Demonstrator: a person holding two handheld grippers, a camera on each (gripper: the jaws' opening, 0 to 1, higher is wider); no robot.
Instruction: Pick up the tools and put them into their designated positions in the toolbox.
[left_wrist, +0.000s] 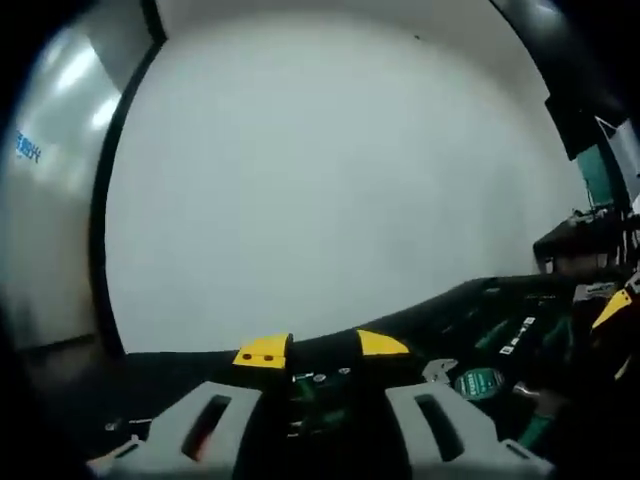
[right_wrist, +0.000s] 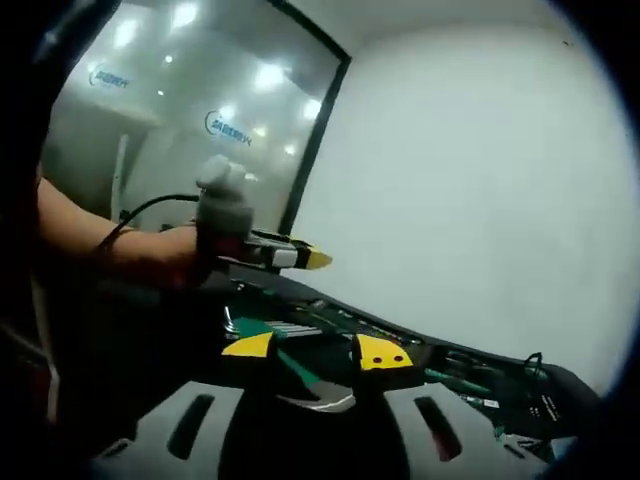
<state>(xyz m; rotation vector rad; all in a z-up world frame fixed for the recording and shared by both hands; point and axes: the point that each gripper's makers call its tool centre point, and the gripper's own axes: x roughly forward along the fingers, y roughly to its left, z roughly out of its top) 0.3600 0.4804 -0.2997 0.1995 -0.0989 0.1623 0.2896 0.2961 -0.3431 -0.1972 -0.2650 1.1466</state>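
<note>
The green-handled tool (right_wrist: 285, 365) is seen low in the right gripper view, lying aslant between the yellow tips of the right claw (right_wrist: 315, 350), with a curved metal end just below it. It is set over the open black toolbox (right_wrist: 470, 385), where other green-handled tools are seated in rows of recesses.

The right claw is released, its jaws spread to either side of the handle. Whether the handle is touched by either jaw cannot be told.

A slip is the likely risk. The handle is narrow and angled across the gap, so if it is pinched off-centre it may be twisted out and dropped among the seated tools. A neighbouring tool could also be caught along with it, since the recesses are packed close together.

The left claw (left_wrist: 322, 347) is also released, nothing being held between its tips, and it is poised over the toolbox edge. A crossing of the two claws is a second hazard, as both are worked over the same box. A gloved hand (right_wrist: 222, 215) is seen behind, against a plain white wall (left_wrist: 330, 170).
</note>
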